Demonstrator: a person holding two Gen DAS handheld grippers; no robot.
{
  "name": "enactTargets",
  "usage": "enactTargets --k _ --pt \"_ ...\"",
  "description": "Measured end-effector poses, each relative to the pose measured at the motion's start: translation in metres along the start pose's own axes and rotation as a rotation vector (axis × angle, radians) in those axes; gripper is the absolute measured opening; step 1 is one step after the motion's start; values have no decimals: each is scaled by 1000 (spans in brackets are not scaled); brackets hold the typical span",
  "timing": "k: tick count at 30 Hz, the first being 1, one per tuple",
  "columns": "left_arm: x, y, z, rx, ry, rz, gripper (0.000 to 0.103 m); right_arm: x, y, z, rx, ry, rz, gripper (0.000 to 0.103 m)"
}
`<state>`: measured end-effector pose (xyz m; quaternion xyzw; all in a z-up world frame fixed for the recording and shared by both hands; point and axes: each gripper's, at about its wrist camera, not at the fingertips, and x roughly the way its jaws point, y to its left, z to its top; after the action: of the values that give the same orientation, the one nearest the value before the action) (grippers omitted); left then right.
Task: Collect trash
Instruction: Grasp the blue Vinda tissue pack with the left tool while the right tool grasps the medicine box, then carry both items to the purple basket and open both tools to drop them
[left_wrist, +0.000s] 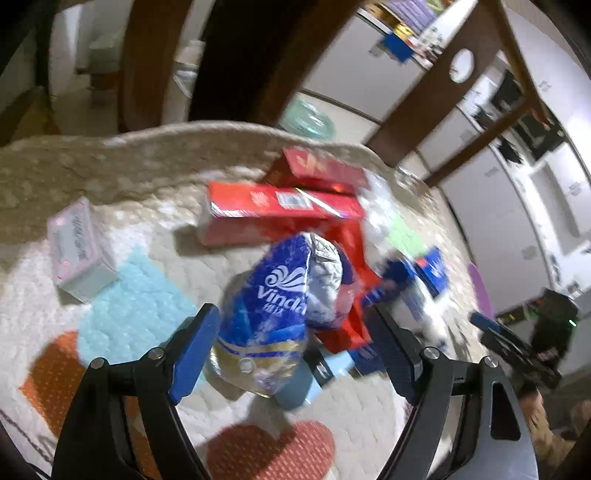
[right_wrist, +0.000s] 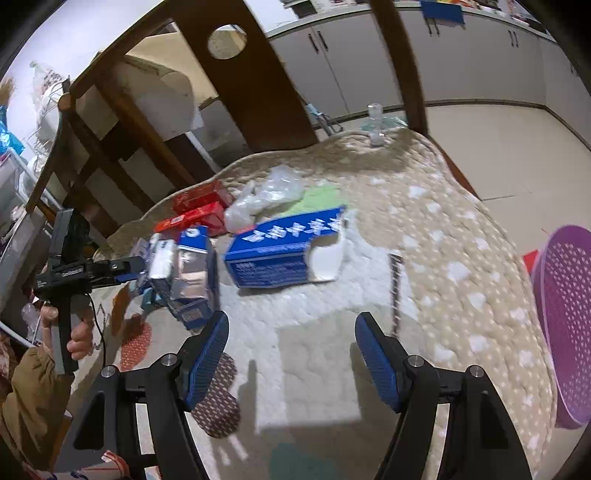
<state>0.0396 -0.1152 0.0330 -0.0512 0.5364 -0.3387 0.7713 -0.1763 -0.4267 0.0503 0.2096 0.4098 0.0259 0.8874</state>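
Note:
A crumpled blue and silver Vinda wrapper (left_wrist: 280, 306) lies on the quilted rug (left_wrist: 155, 221), on top of a red wrapper (left_wrist: 347, 243). My left gripper (left_wrist: 295, 350) is open around it; the left pad (left_wrist: 195, 354) is close to its edge and the right pad stands apart. Behind lie two red boxes (left_wrist: 280, 203) (left_wrist: 325, 166). My right gripper (right_wrist: 291, 339) is open over bare rug with nothing between its fingers. Ahead of it lie a torn blue box (right_wrist: 280, 254) and a clear plastic bag (right_wrist: 266, 195). In the right wrist view the left gripper (right_wrist: 122, 269) reaches the blue and silver wrapper (right_wrist: 192, 266).
A pale pink box (left_wrist: 75, 251) sits at the rug's left. A purple perforated basket (right_wrist: 565, 321) stands at the right edge. A thin dark strip (right_wrist: 395, 291) lies on the rug. Wooden chair legs (right_wrist: 258, 81) and a clear bottle (right_wrist: 376, 123) stand beyond, with white cabinets behind.

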Motion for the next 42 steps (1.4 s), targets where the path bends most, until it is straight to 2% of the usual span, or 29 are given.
enactTargets --k 3,4,5,6,8,12,14,17,18,19,26,29,32,34,38,42 --pt "10 3 5 -21 -8 77 81 7 14 4 -18 3 39 75" --pt "14 3 5 -23 3 92 73 10 19 5 -24 5 52 75" --pt "18 2 5 -21 21 114 52 13 26 7 -34 7 69 75" --pt "24 0 6 -6 35 173 40 17 32 9 -46 7 82 75" --pt "21 -5 1 11 21 211 35 24 43 10 -70 7 90 75" --pt "5 -16 -12 10 -13 223 34 45 63 14 -108 36 125 70" --pt "-2 -23 -20 21 -27 238 33 55 74 15 -141 49 114 66" --pt "-15 -28 -33 25 -46 265 33 70 81 17 -166 73 95 53" --pt "-22 -28 -39 21 -56 281 33 74 82 18 -169 82 91 42" --pt "-28 -30 -45 19 -62 291 33 77 83 18 -169 89 89 36" --pt "-62 -36 -69 1 -116 338 33 53 78 14 -134 49 116 35" --pt "-70 -49 -75 6 -139 388 33 35 73 12 -119 23 110 35" --pt "-78 -67 -83 42 -162 508 33 15 67 7 -113 -9 91 35" --pt "-80 -77 -87 61 -172 556 33 1 62 3 -108 -33 78 35" --pt "-86 -90 -96 92 -181 615 33 -25 50 -5 -84 -77 55 35" --pt "-86 -103 -103 113 -172 634 33 -44 38 -10 -62 -106 29 35"
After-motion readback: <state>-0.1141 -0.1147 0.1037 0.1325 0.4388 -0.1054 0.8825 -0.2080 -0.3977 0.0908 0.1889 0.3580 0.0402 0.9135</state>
